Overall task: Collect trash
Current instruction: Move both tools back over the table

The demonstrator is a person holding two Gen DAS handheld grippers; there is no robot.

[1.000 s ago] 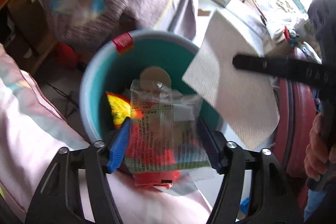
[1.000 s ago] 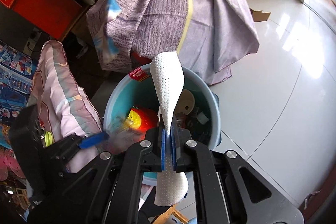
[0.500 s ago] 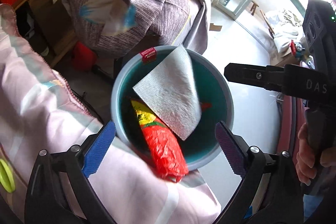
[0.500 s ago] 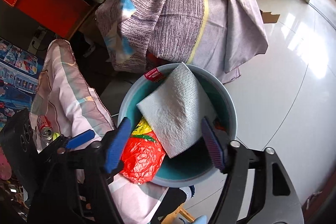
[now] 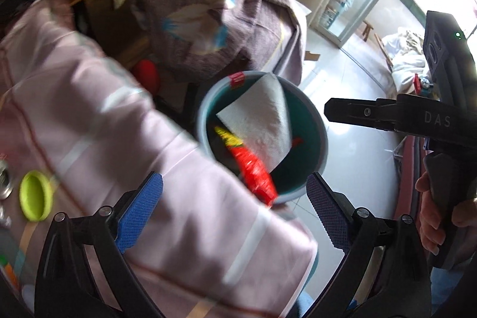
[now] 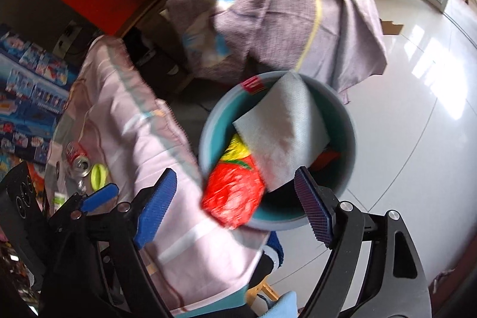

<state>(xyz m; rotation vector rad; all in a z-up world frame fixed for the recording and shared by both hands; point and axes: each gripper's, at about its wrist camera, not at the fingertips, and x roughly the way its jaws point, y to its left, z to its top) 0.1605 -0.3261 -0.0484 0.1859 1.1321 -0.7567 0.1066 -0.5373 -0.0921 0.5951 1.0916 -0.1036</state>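
Note:
A teal bin (image 5: 313, 127) (image 6: 342, 115) with a grey-blue rim stands on the floor beside the table. A white paper towel (image 5: 262, 121) (image 6: 283, 133) lies across its mouth. A red and yellow snack wrapper (image 5: 253, 172) (image 6: 235, 192) lies under the towel and hangs over the near rim. My left gripper (image 5: 234, 198) is open and empty, above and short of the bin. My right gripper (image 6: 235, 184) hovers over the near rim, jaws still opening, pads clear of the trash. One blue pad (image 6: 100, 197) of the left gripper shows at lower left.
A pink striped cloth (image 5: 89, 124) (image 6: 134, 124) covers the table at left, with a green lid (image 5: 34, 195) and a soda can (image 6: 77, 160) on it. A purple-grey blanket (image 5: 223, 20) drapes furniture behind the bin. White tiled floor (image 6: 417, 139) lies to the right.
The left gripper let go of the wrapper and the right let go of the paper towel; both now lie in the bin. Both grippers opened wide, rose and drew back.

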